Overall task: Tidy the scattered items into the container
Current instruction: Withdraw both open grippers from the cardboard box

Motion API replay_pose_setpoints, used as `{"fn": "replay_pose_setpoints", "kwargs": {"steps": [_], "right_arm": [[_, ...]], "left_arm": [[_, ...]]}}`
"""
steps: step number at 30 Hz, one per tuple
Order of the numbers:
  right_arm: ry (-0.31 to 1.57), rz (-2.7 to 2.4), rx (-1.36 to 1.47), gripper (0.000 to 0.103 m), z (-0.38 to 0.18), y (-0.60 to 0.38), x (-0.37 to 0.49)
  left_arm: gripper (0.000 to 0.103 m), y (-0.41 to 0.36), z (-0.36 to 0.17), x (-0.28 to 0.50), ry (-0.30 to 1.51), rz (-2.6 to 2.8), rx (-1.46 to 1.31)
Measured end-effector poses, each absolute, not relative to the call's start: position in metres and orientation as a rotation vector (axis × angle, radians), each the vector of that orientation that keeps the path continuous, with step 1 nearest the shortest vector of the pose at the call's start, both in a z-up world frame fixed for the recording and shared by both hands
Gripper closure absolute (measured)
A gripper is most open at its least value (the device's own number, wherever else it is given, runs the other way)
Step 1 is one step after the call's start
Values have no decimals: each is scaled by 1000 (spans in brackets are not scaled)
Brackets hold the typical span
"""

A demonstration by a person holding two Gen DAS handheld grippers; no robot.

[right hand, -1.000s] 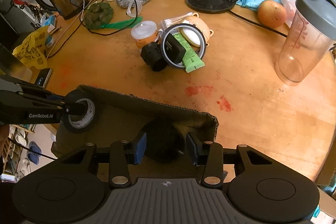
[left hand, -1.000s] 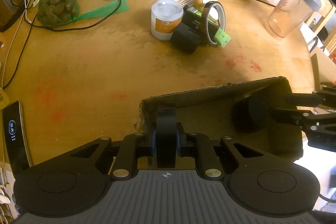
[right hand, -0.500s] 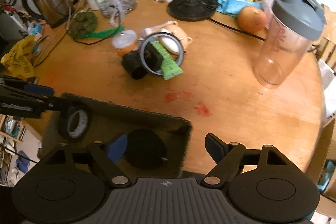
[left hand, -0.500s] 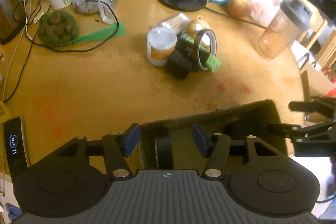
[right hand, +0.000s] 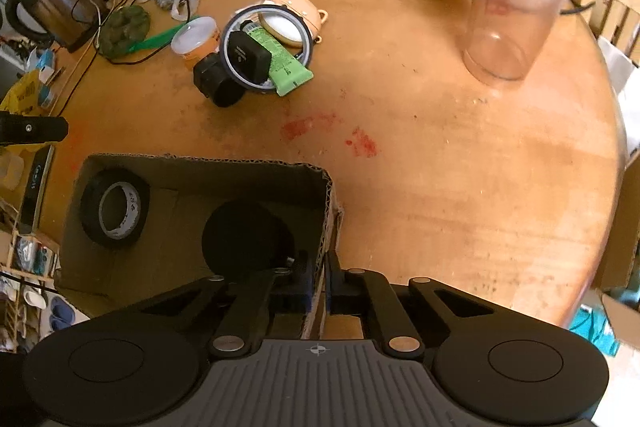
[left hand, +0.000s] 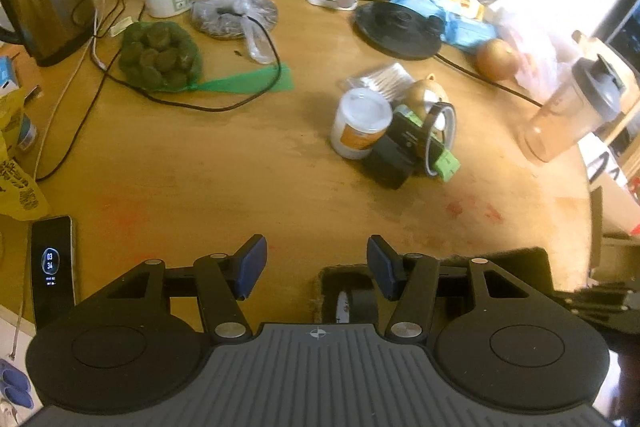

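Near edge, box (right hand: pixel 200 163): tape roll (right hand: pixel 115 207) now dropped inside, beside a black disc (right hand: pixel 246 237).
Left hand-held gripper (left hand: pixel 316 261): opened, empty.
Right hand-held gripper (right hand: pixel 318 287): newly pinching the box wall.
Far pile (right hand: pixel 256 55): next.

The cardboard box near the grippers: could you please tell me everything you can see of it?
The cardboard box is brown corrugated board, open-topped, with rough cut edges, standing on the wooden table at its near edge. Inside, a black tape roll leans against its left wall and a round black object lies on the floor. The right gripper is shut on its right wall, one finger inside, one outside. The left gripper, open, hovers above its corner.
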State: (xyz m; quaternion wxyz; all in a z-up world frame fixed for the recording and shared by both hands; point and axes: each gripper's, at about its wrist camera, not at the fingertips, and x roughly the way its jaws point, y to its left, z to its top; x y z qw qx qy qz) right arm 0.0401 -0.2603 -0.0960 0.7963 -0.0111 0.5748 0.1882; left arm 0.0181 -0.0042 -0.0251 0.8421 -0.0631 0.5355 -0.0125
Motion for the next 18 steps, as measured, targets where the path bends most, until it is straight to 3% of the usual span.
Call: {"fn": "replay_pose_setpoints", "kwargs": {"steps": [7,10,11,12,14,18], "right_arm": [[1252,408,-26,94,-95,-261,34],[1252,412,21,88,-90,-265,38],[1240,411,24,72,-87,-265,40],[1224,412,26,44,-83,-266,41],[1178,407,27,12,-74,-267,45],[1118,390,5,6,-57,-267,57]], "left_arm": [[48,-4,-28,20,1137,-23,-130],[48,-6,-28,20,1133,-31,-126],[48,-6,-28,20,1131,-34,-126],[48,-7,-28,21,1129,-36,-126],[48,-10,-26,23,1121,-43,-124],[48,-14,-20,28,1096,-58,-121]]}}
